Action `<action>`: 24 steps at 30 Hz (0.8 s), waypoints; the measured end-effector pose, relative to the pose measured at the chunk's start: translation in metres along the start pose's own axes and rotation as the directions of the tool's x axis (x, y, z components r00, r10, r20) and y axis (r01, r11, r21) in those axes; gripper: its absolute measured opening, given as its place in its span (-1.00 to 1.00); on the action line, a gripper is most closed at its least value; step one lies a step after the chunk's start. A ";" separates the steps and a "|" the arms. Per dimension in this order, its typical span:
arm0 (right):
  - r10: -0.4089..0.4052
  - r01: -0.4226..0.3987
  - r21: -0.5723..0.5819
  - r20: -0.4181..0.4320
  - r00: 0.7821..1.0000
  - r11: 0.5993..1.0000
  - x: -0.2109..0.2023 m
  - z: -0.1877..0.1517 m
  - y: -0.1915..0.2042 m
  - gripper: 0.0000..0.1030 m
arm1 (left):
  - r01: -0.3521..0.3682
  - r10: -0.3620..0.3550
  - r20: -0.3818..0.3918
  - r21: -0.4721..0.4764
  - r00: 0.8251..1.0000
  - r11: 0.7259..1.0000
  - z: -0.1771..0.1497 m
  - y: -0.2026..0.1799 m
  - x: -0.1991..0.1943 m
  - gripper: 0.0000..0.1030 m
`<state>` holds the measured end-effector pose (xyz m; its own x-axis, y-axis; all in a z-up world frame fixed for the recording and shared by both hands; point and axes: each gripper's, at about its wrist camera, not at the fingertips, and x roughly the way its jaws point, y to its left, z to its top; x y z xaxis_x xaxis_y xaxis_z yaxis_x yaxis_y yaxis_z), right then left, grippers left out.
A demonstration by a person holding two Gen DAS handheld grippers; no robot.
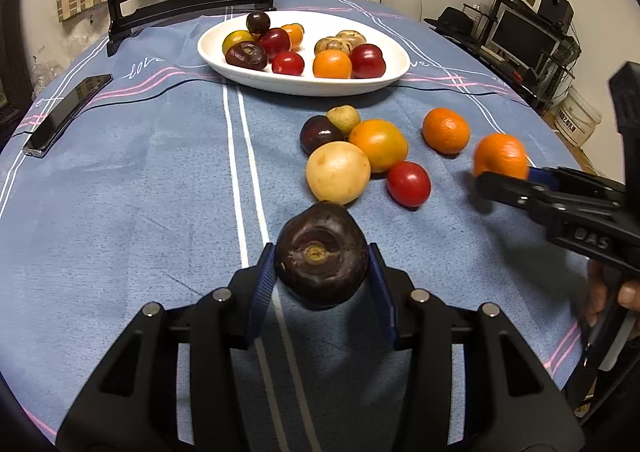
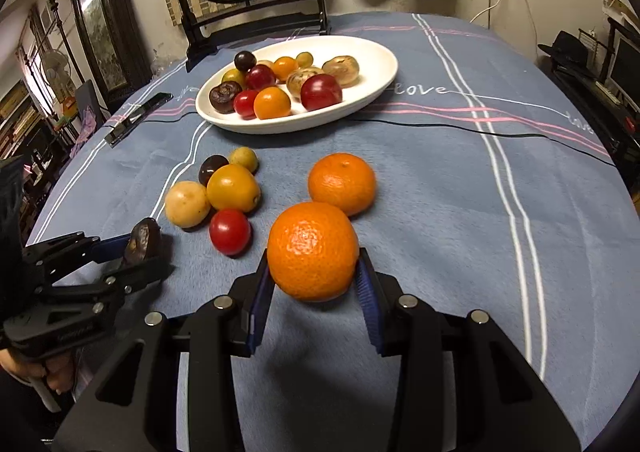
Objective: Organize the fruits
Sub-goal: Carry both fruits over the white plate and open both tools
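Left wrist view: the left gripper [image 1: 322,264] has its jaws closed partway on a dark brown fruit [image 1: 321,254], one blue pad pressing each side, the fruit's stem end facing the camera and lifted off the blue striped cloth [image 1: 140,191] on the worktop. The right gripper [image 2: 314,276] holds an orange [image 2: 313,250] the same way, its jaws narrowed onto the peel from left and right, with the orange raised clear of the cloth.

Six loose pieces lie on the cloth between the grippers and the white plate [image 2: 376,51]: one orange [image 2: 342,183] just behind the held one, one red tomato [image 2: 230,231], one pale yellow round fruit [image 2: 187,203], one orange-yellow fruit [image 2: 233,187], one small dark fruit [image 2: 212,167] and one small yellowish fruit [image 2: 244,157]; the last five sit bunched together, touching.

On the plate I count about eleven pieces: two dark, three red, two orange, two greenish-yellow, and two brownish mottled ones. One phone [image 1: 66,115] lies near the cloth's left edge, well apart from the fruit
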<state>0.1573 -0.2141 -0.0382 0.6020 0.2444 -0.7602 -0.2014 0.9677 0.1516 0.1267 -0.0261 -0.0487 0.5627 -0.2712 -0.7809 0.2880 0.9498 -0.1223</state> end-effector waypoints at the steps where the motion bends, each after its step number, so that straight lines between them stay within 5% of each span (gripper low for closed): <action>1: 0.001 -0.001 0.005 0.005 1.000 1.000 -0.003 -0.001 -0.002 -0.21 | -0.010 0.009 0.003 0.005 1.000 1.000 0.000 -0.001 -0.001 -0.12; 14: 0.006 -0.010 0.035 0.100 0.995 0.999 -0.038 0.005 -0.017 -0.21 | -0.025 0.020 0.098 0.049 0.995 0.998 0.031 0.001 -0.039 -0.11; 24: 0.025 -0.014 -0.056 0.204 0.979 0.998 -0.052 0.065 0.000 -0.21 | -0.057 0.044 0.179 0.072 0.983 0.996 0.092 0.001 -0.053 -0.11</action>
<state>0.1766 -0.2230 0.0419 0.7420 0.2760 -0.6110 -0.2523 0.9593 0.1269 0.1684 -0.0249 0.0483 0.7046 -0.2531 -0.6630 0.3100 0.9501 -0.0333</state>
